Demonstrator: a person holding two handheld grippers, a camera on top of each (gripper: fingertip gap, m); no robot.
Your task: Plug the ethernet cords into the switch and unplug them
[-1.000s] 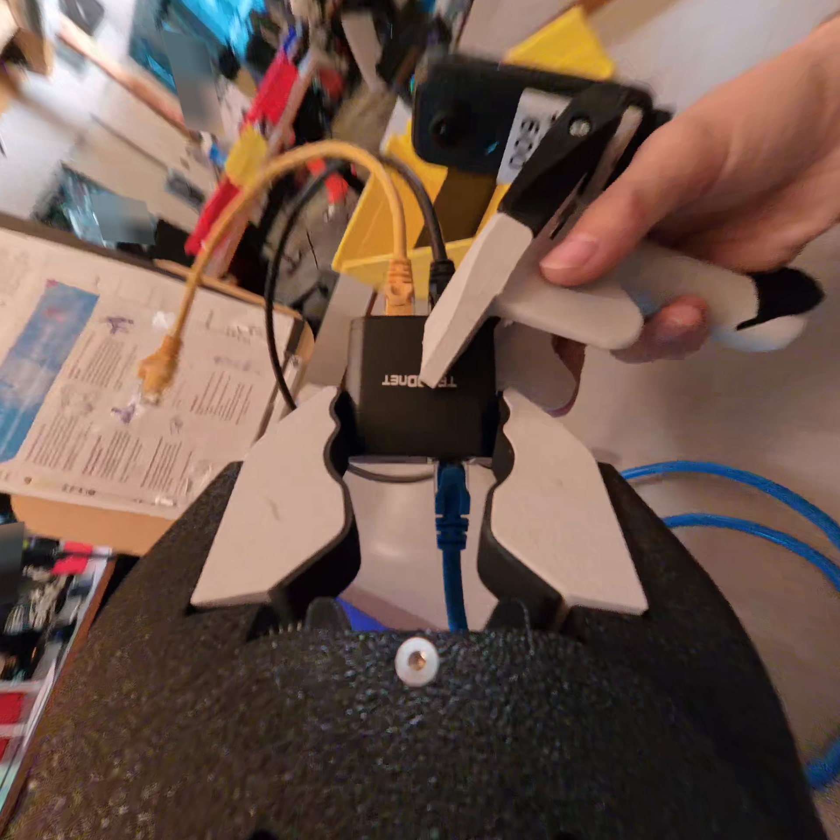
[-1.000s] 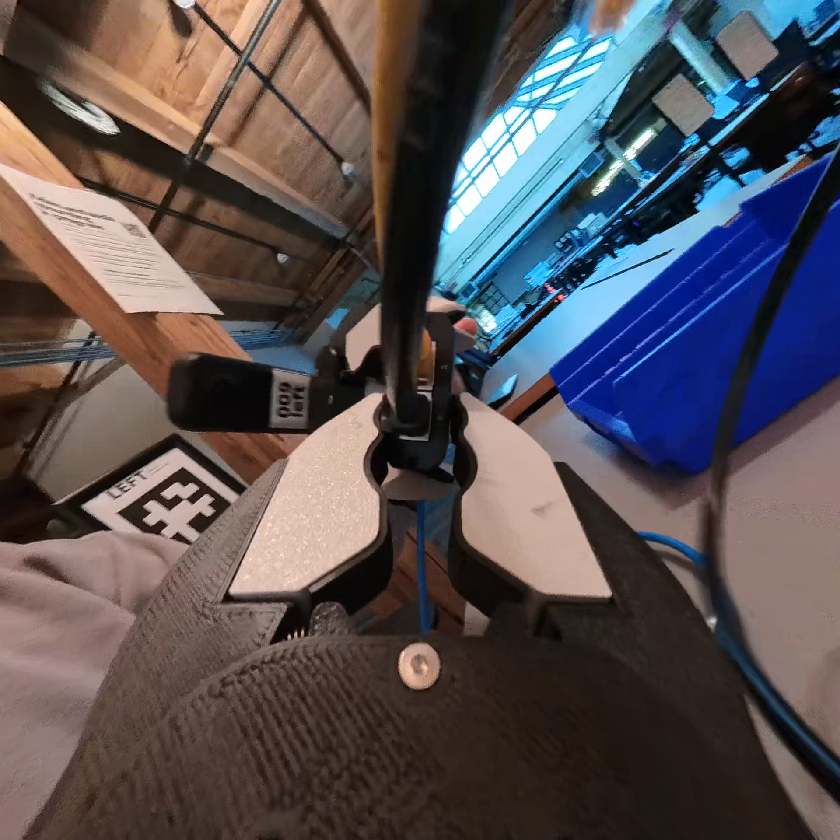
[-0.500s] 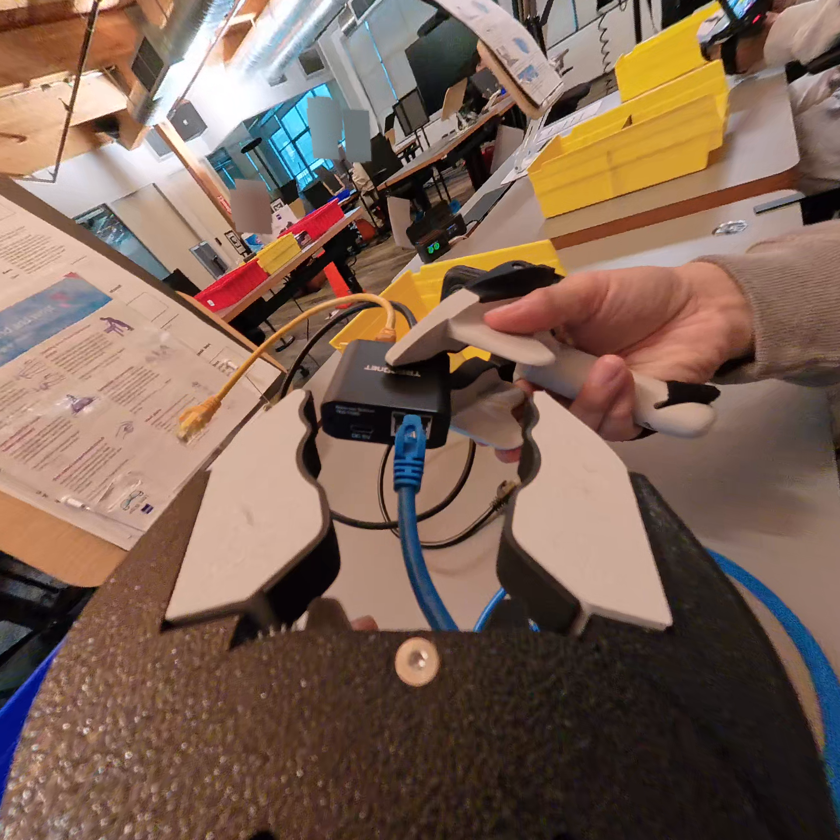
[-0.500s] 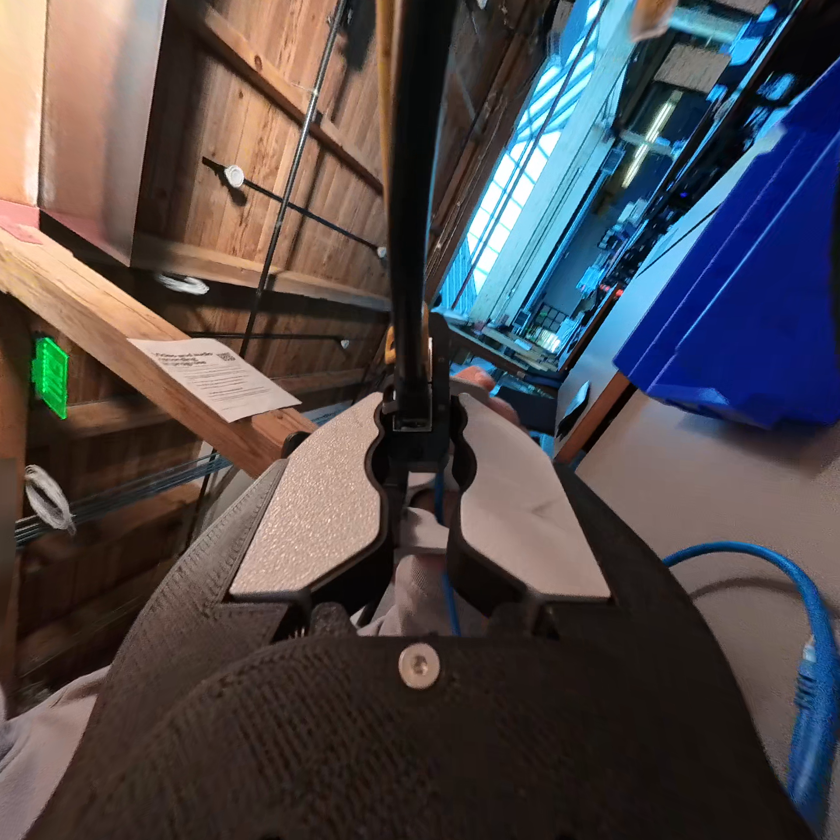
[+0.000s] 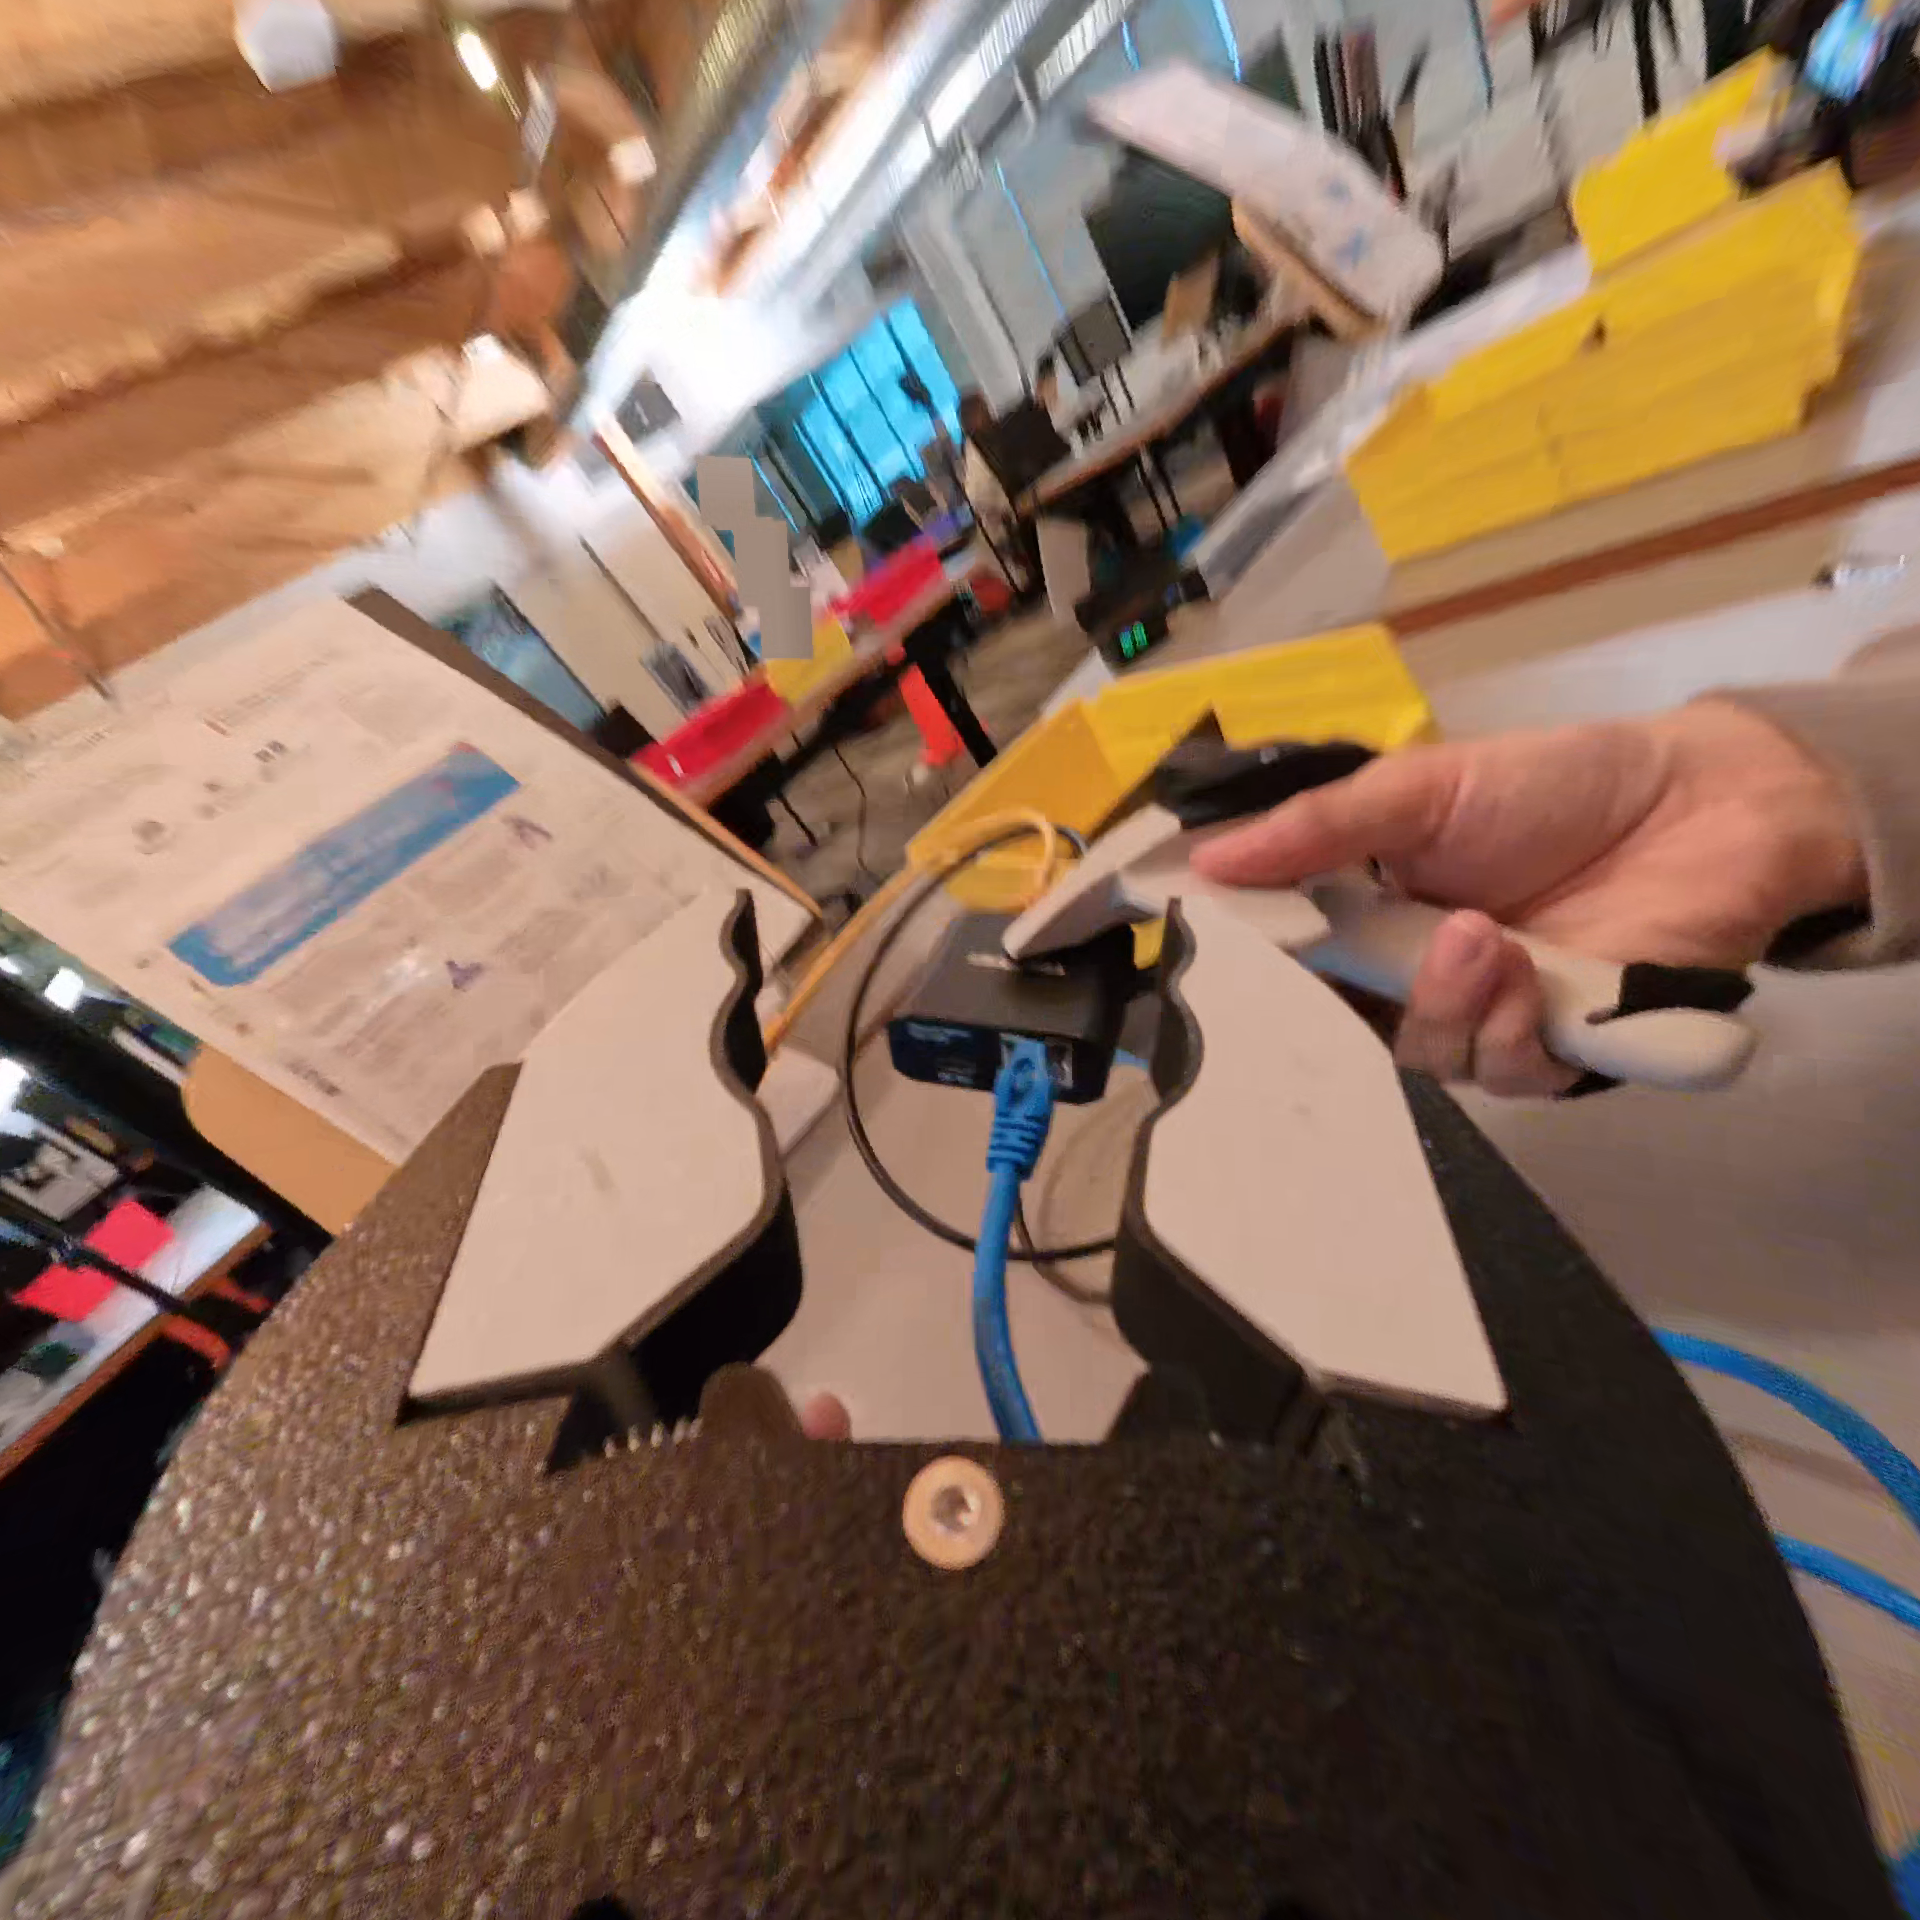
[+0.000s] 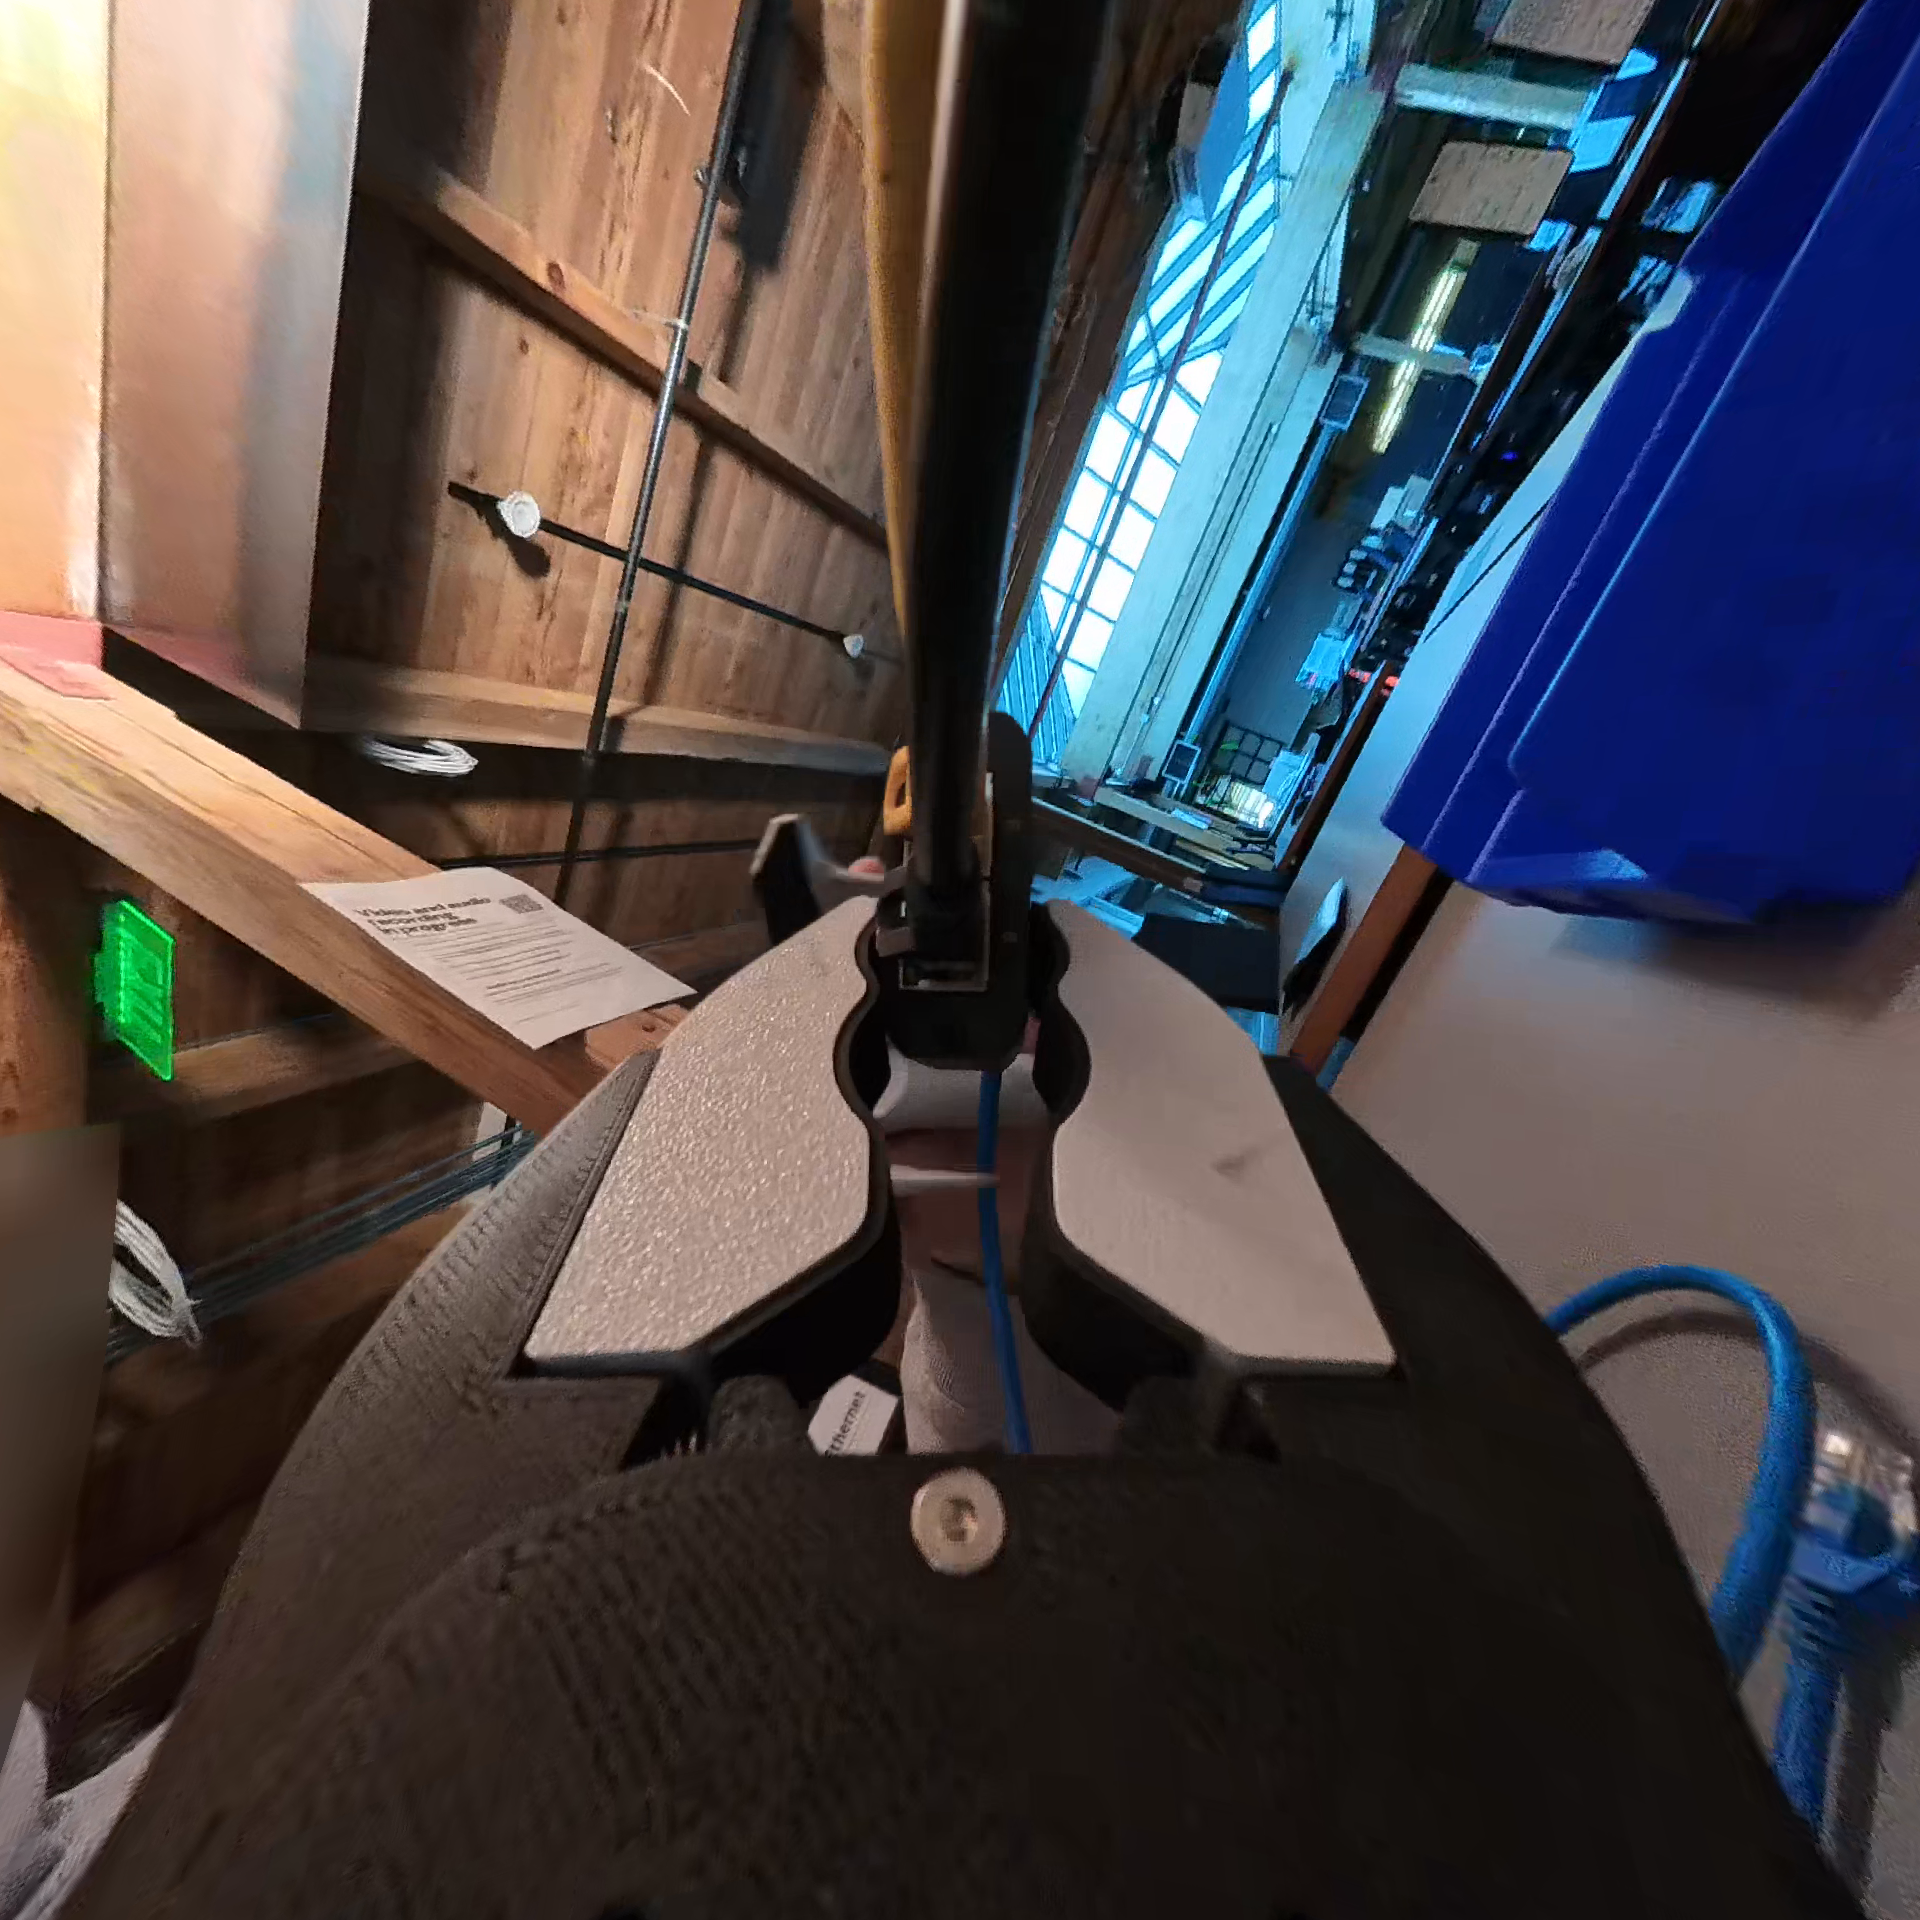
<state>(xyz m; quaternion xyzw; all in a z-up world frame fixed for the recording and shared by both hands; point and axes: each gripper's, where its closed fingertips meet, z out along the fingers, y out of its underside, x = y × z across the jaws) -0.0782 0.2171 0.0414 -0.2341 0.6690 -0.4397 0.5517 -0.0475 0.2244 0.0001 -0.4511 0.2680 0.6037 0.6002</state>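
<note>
The small black switch [image 5: 997, 1003] is held just above the grey table [image 5: 1662, 1226]. A blue ethernet cord [image 5: 1013, 1101] is plugged into its near side. A yellow cord [image 5: 935, 862] and a black cord [image 5: 857, 1081] leave its far side. My right gripper [image 5: 1091, 935], held by a hand, is shut on the switch from the right. My left gripper [image 5: 956, 925] is open and empty, its jaws either side of the blue cord, short of the switch. In the right wrist view the right gripper [image 6: 956, 935] clamps the switch [image 6: 951, 1003] edge-on, with the black cord [image 6: 956, 520] and yellow cord [image 6: 888, 312] running upward.
A printed sheet on a board [image 5: 312, 883] leans at the left. Yellow bins [image 5: 1299, 707] stand behind the switch. A blue bin [image 6: 1714, 520] and a loose blue cord with its plug [image 6: 1818, 1538] lie on the table at the right. My right fingertips sit around 6 cm from my left ones.
My left gripper has let go of the switch, opened and drawn back from it. The right gripper has kept its hold on the switch, with the blue cord still plugged in.
</note>
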